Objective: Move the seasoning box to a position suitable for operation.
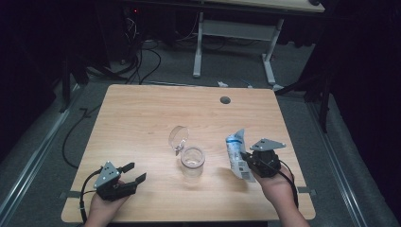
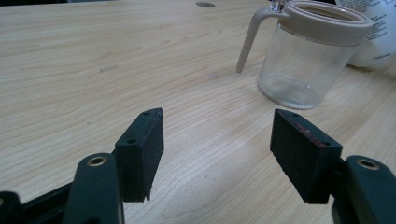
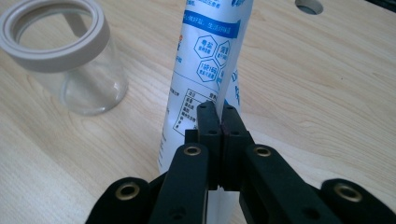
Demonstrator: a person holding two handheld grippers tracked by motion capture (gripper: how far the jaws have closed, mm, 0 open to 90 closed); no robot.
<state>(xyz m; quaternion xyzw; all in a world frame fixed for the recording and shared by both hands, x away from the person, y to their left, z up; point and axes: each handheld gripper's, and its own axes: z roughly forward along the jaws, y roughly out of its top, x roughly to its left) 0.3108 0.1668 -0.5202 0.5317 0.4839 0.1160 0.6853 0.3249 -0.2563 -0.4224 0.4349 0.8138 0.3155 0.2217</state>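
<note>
My right fingers clamped on pouch, mid-frame; left fingers apart, idle lower left; next prob tip pouch over open jar w/ care.

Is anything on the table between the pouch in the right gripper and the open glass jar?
Nothing visible. The right gripper is shut on the white-and-blue printed plastic pouch, and only bare wooden table lies between it and the clear glass jar with the beige rim. The jar's hinged lid is swung open on the far side.
</note>
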